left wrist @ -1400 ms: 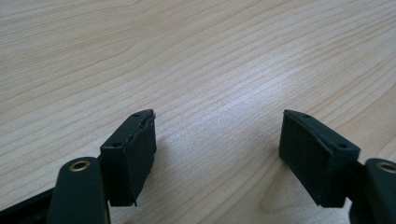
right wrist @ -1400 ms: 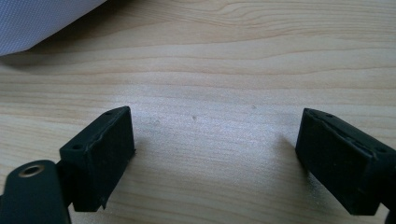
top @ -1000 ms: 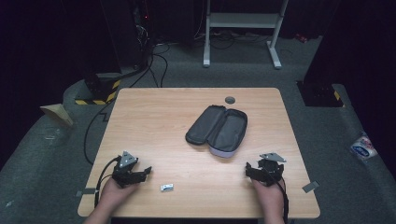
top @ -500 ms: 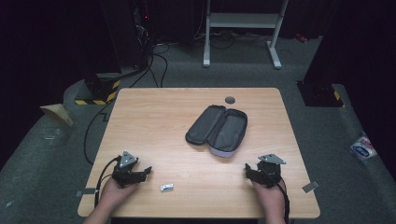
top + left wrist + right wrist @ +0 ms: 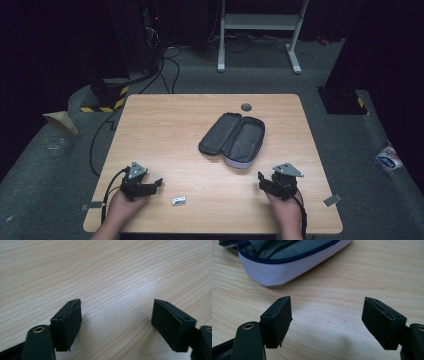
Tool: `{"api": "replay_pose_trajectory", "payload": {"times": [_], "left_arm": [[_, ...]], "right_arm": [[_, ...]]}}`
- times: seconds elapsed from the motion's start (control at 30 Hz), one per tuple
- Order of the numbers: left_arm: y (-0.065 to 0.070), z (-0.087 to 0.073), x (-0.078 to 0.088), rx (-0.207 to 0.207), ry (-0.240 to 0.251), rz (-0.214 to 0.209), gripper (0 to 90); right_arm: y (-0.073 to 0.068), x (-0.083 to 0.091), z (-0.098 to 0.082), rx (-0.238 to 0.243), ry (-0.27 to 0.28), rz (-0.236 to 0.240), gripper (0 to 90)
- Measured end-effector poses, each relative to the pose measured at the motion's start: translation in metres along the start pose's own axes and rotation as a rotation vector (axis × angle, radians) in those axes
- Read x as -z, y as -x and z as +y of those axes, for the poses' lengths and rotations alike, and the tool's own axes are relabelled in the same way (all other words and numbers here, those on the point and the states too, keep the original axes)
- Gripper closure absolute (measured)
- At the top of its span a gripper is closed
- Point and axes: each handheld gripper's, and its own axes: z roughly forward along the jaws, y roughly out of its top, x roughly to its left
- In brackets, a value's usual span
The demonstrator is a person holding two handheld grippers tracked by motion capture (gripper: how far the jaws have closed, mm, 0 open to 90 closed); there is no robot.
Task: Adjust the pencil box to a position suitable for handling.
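Wooden tabletop (image 5: pixel 165 125), pretty bare. Open grey case (image 5: pixel 233 138) lying flat a bit right of centre, zipper undone, both halves spread, pale outer shell facing the near edge. Left hand-held gripper (image 5: pixel 156 183) resting near the front left, jaws wide apart over bare wood, holding nothing. Right hand-held gripper (image 5: pixel 261 179) near the front right, jaws just as spread, also holding nothing, pointed at the case's near end, close but not touching. Small dark disc (image 5: pixel 246 107) by the far edge. Tiny silvery-white thing (image 5: pixel 178 201) just right of the left gripper, too small to tell what.
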Motion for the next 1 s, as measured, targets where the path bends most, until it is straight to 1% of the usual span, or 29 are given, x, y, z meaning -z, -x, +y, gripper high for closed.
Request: {"api": "replay_pose_trajectory", "payload": {"times": [0.1,0.13,0.17,0.33,0.37,0.4,0.43,0.53,0.6,0.73,0.8,0.87,1.0], "left_arm": [[0.0,0.0,0.0,0.003,0.0,0.004,23.5],[0.0,0.0,0.0,0.003,0.0,0.004,23.5],[0.0,0.0,0.0,0.003,0.0,0.004,23.5],[0.0,0.0,0.0,0.004,0.0,0.005,23.5],[0.0,0.0,0.0,0.004,0.0,0.005,23.6],[0.001,0.0,0.0,0.005,0.0,0.007,23.6],[0.001,0.0,0.0,0.005,0.0,0.007,23.6],[0.001,0.0,0.0,0.006,-0.001,0.008,23.6],[0.001,0.0,0.0,0.006,-0.001,0.008,23.6],[0.001,0.0,0.0,0.006,-0.002,0.01,23.2],[0.001,0.0,0.0,0.006,-0.001,0.01,23.0],[0.001,0.0,0.0,0.005,-0.001,0.01,23.0],[0.001,0.0,0.0,0.005,-0.001,0.01,23.0]], "right_arm": [[-0.001,0.003,0.003,-0.004,0.024,0.003,24.7],[-0.001,0.003,0.003,-0.004,0.024,0.003,24.7],[-0.002,0.004,0.005,-0.006,0.023,0.017,25.4],[-0.009,0.006,0.013,0.015,0.03,0.042,26.3],[-0.009,0.006,0.013,0.015,0.03,0.042,26.3],[-0.012,0.006,0.016,0.009,0.028,0.052,25.2],[-0.012,0.006,0.016,0.009,0.028,0.052,25.2],[-0.019,0.006,0.021,0.007,0.035,0.061,25.2],[-0.021,0.006,0.023,0.01,0.039,0.064,25.3],[-0.032,0.002,0.033,0.025,0.061,0.076,26.1],[-0.034,0.001,0.035,0.031,0.065,0.08,26.5],[-0.039,-0.001,0.039,0.047,0.072,0.093,29.2],[-0.048,-0.01,0.05,0.054,0.077,0.117,34.0]]}}
